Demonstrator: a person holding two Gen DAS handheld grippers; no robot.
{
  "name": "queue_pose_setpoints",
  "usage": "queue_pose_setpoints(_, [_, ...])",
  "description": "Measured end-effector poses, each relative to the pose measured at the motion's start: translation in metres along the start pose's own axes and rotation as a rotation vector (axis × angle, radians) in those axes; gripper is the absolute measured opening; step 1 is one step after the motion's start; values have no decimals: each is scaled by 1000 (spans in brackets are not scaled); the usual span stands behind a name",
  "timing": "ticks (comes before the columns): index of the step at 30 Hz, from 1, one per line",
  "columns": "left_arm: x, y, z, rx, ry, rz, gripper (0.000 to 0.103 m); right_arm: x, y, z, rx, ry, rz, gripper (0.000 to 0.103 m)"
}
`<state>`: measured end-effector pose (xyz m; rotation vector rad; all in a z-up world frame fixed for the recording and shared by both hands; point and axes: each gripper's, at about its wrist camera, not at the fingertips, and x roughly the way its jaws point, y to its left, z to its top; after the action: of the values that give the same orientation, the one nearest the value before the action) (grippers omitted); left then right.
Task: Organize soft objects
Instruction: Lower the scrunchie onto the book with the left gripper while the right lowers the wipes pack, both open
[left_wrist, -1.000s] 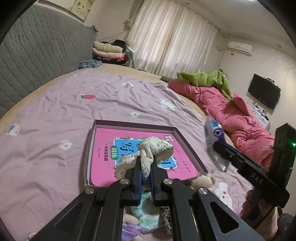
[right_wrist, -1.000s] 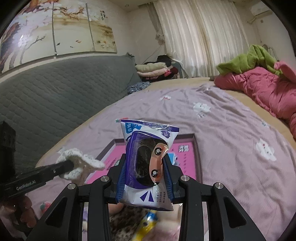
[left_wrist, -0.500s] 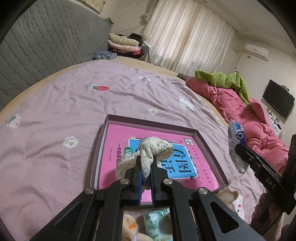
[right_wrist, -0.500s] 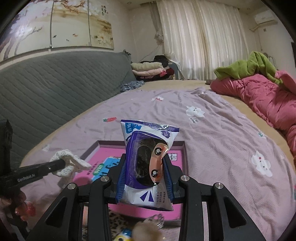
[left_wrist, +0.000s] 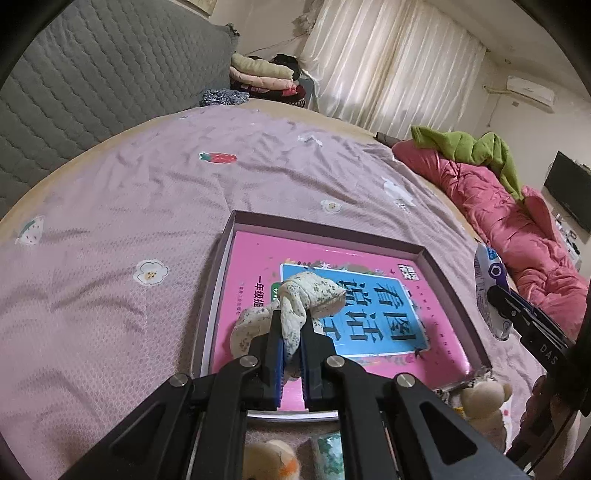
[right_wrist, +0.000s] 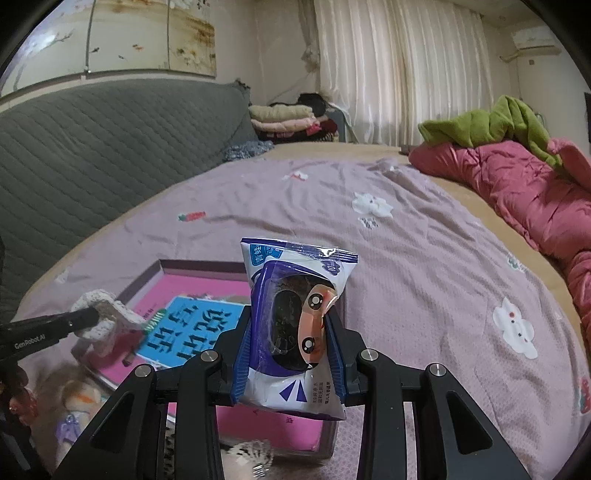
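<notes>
My left gripper (left_wrist: 291, 334) is shut on a speckled cream cloth bundle (left_wrist: 301, 306) and holds it just above the pink-lined shallow box (left_wrist: 452, 291) on the bed. In the right wrist view that cloth bundle (right_wrist: 105, 319) hangs over the box's left side (right_wrist: 147, 275). My right gripper (right_wrist: 291, 343) is shut on a blue-and-white snack packet (right_wrist: 295, 325) with a cartoon face, held upright over the box's right part. The same packet (left_wrist: 489, 291) shows at the right edge of the left wrist view.
Small plush toys (left_wrist: 482, 402) and a green packet (left_wrist: 327, 454) lie near the box's near edge. A pink quilt (right_wrist: 524, 192) with a green blanket (right_wrist: 491, 123) lies at the bed's right side. Folded clothes (right_wrist: 284, 118) are stacked beyond the grey headboard (right_wrist: 92, 136).
Both grippers have moved forward and down toward the box, each keeping its grip. The box now looks larger and nearer, and the plush toys have slid toward the bottom edge.
</notes>
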<state>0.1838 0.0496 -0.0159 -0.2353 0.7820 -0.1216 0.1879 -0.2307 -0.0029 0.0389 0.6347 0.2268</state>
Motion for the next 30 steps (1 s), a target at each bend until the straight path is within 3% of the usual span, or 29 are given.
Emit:
queue_pose_setpoints(10, [11, -1, -3, 21, 25, 20, 7, 24, 0, -13, -18, 83, 1, 37])
queue_pose_setpoints(23, [21, -6, -13, 79, 62, 62, 7, 44, 17, -24, -130, 195, -19, 37])
queue_pose_setpoints(30, [22, -1, -16, 69, 71, 66, 7, 54, 15, -32, -115, 267, -17, 37])
